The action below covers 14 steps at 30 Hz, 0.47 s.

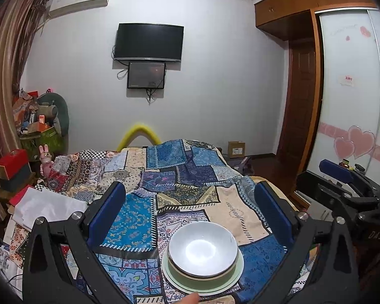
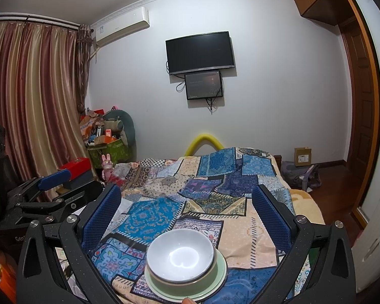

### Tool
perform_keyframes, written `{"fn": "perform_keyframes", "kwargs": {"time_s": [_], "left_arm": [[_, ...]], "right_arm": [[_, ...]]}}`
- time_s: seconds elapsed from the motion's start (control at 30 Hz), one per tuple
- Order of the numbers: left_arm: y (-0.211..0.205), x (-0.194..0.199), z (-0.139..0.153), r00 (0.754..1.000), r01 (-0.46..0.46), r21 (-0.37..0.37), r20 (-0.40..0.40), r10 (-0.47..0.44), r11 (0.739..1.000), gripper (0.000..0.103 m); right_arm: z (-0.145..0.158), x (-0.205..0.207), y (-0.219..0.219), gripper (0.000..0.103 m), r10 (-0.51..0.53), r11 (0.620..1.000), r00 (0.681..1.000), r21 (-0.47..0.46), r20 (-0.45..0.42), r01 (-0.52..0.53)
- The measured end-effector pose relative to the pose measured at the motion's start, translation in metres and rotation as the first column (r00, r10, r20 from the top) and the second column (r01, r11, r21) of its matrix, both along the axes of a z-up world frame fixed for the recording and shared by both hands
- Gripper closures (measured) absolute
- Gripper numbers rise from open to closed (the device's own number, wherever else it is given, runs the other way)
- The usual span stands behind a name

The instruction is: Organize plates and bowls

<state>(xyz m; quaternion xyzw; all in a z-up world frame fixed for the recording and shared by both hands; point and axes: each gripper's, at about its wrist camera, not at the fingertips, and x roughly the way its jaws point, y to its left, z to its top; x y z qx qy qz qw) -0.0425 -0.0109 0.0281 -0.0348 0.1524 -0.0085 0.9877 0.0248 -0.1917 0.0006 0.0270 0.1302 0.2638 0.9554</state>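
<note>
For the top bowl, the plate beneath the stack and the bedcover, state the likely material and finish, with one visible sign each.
Top bowl: probably glazed ceramic; a bright glare sits in its white well.
Plate: likely glazed ceramic too; smooth pale green rim with a soft sheen.
Bedcover: printed woven fabric, matte; it creases and drapes.
</note>
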Motion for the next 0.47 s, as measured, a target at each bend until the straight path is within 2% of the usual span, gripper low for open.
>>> {"fn": "perform_keyframes", "kwargs": {"time_s": [0.47], "left_arm": [[-0.0021, 0.0019, -0.0024, 1.0, -0.006, 0.003, -0.001, 0.006, 1.0, 0.0]], "right_arm": [[-0.0012, 0.0048, 0.0002, 0.0, -0.001, 1.0, 1.0, 0.003, -0.021, 0.001]]}}
